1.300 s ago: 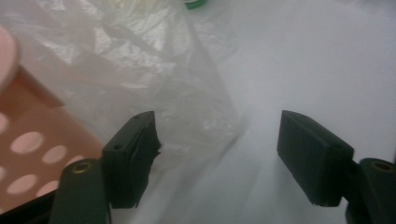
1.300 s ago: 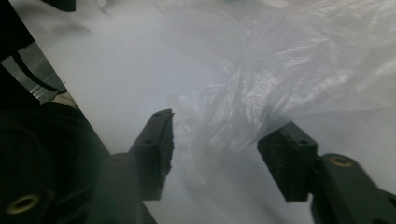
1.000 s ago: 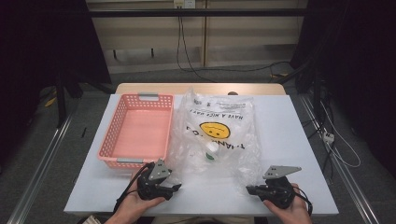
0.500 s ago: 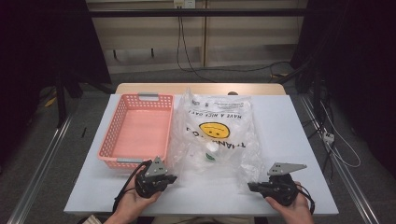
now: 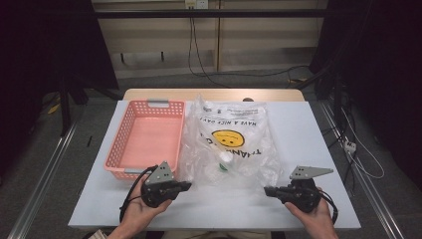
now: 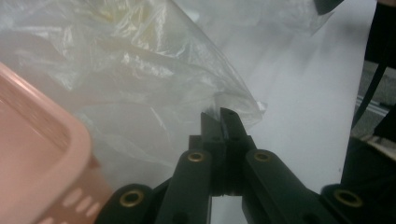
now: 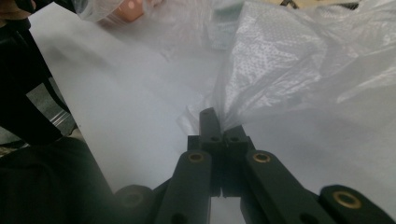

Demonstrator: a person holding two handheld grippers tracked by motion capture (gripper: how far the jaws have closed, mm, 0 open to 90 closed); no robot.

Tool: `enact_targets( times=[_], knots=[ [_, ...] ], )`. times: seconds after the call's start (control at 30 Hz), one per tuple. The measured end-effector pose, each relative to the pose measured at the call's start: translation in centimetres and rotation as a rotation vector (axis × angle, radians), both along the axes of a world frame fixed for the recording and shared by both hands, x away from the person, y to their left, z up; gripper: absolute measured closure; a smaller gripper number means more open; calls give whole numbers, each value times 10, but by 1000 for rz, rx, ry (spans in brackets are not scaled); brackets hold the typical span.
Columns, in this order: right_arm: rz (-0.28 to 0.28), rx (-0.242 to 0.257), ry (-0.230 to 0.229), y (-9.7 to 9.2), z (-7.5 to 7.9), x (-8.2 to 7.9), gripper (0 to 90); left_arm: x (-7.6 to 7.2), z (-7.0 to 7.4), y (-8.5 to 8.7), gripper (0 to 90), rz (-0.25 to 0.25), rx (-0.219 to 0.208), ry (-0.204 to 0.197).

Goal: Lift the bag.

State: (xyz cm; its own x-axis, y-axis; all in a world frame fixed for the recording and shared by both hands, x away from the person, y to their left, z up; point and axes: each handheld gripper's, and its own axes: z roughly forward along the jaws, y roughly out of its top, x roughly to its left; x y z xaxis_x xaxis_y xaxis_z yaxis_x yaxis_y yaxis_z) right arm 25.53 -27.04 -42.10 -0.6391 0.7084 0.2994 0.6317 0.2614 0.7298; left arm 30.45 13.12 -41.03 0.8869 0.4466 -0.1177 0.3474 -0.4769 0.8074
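A clear plastic bag (image 5: 231,139) printed with a yellow smiley face lies flat mid-table, with a small white-capped bottle (image 5: 224,162) inside it. My left gripper (image 5: 188,185) sits at the bag's near left corner. In the left gripper view its jaws (image 6: 223,116) are shut, with the bag's (image 6: 140,84) thin corner caught at the tips. My right gripper (image 5: 267,190) is at the near right corner. In the right gripper view the bag (image 7: 289,60) fans out from its shut jaws (image 7: 219,122).
A pink slotted basket (image 5: 149,103) stands left of the bag, and its rounded corner (image 6: 37,140) is close to my left jaws. The white table (image 5: 308,129) has bare surface on the right side and along the near edge. Cables run across the floor beyond.
My left gripper has closed at the bag's near left corner and risen slightly. The right gripper has stayed where it was, shut on its corner.
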Motion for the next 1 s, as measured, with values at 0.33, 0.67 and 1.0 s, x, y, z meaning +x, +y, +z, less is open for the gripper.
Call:
enact_targets(
  times=[0.33, 0.67, 1.0],
  knots=[
    [-10, 57, -68, -3, 28, 22, 900, 12, 31, 3, 900, 17, -59, -57],
    [-12, 81, -135, -2, 57, 44, 900, 30, 66, 13, 900, 74, -130, -115],
    [-34, 129, -194, -3, 78, 65, 900, 45, 84, 20, 900, 105, -167, -149]
  ],
)
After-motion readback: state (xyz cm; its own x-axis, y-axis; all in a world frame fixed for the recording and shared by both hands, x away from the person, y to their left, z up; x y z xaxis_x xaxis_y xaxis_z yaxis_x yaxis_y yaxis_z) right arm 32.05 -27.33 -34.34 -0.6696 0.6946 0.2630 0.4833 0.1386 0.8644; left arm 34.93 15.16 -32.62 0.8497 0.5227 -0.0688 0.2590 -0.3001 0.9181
